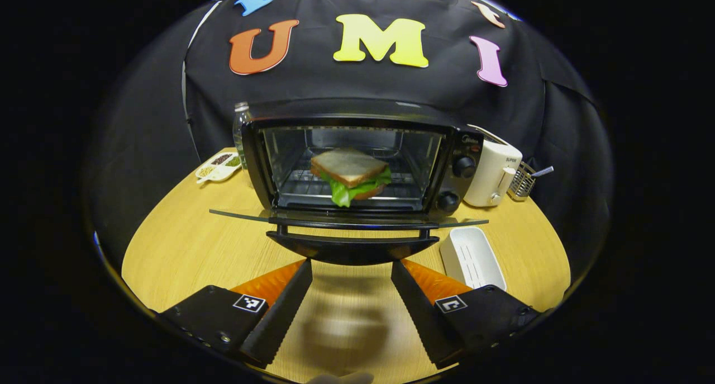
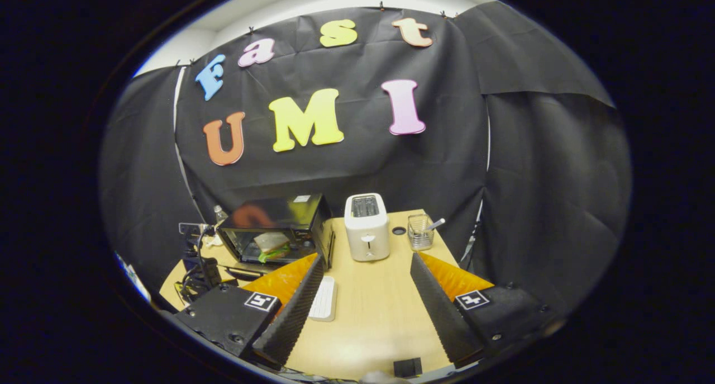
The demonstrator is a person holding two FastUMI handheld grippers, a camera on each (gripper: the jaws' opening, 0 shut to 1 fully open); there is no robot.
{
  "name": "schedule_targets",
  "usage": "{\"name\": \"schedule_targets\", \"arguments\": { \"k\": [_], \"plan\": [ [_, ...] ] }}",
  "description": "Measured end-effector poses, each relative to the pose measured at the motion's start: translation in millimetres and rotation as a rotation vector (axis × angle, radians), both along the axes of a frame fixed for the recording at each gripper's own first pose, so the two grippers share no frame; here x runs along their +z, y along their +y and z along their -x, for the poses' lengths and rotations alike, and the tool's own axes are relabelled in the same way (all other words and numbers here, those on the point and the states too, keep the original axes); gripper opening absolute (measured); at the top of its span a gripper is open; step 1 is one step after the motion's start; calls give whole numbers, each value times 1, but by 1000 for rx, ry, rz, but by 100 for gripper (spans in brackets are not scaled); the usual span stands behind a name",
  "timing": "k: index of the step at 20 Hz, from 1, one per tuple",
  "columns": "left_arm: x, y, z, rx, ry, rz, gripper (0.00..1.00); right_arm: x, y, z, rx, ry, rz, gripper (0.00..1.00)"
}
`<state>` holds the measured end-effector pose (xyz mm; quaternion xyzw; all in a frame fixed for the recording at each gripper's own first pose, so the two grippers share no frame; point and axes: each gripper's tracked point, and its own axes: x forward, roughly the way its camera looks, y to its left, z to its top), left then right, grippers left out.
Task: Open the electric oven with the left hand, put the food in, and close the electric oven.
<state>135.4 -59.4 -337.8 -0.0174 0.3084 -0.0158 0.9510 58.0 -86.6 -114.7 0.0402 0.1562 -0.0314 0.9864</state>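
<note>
In the left gripper view the black electric oven (image 1: 463, 166) stands straight ahead with its glass door (image 1: 346, 222) folded down flat. A sandwich (image 1: 350, 174) with toast and green lettuce rests on the wire rack inside. My left gripper (image 1: 352, 269) is open and holds nothing, its fingertips just short of the door handle (image 1: 352, 247). The right gripper view looks down from farther back and to the right. There my right gripper (image 2: 367, 258) is open and empty above the table, with the oven (image 2: 273, 213) and the sandwich (image 2: 272, 244) at its left.
A white toaster (image 1: 491, 174) (image 2: 366, 227) stands right of the oven, with a small holder with a utensil (image 1: 522, 180) (image 2: 420, 233) beyond it. A white tray (image 1: 472, 258) (image 2: 324, 299) lies on the wooden table (image 1: 184, 233). A bottle (image 1: 240, 127) and snack dish (image 1: 219, 166) sit left.
</note>
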Motion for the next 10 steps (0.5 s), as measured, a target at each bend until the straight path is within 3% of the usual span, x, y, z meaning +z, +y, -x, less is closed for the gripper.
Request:
{"name": "schedule_targets", "arguments": {
  "k": [10],
  "plan": [
    [44, 1, -57, -11, -94, -13, 94, -1, -1, 1, -14, -2, -23, 100]
  ]
}}
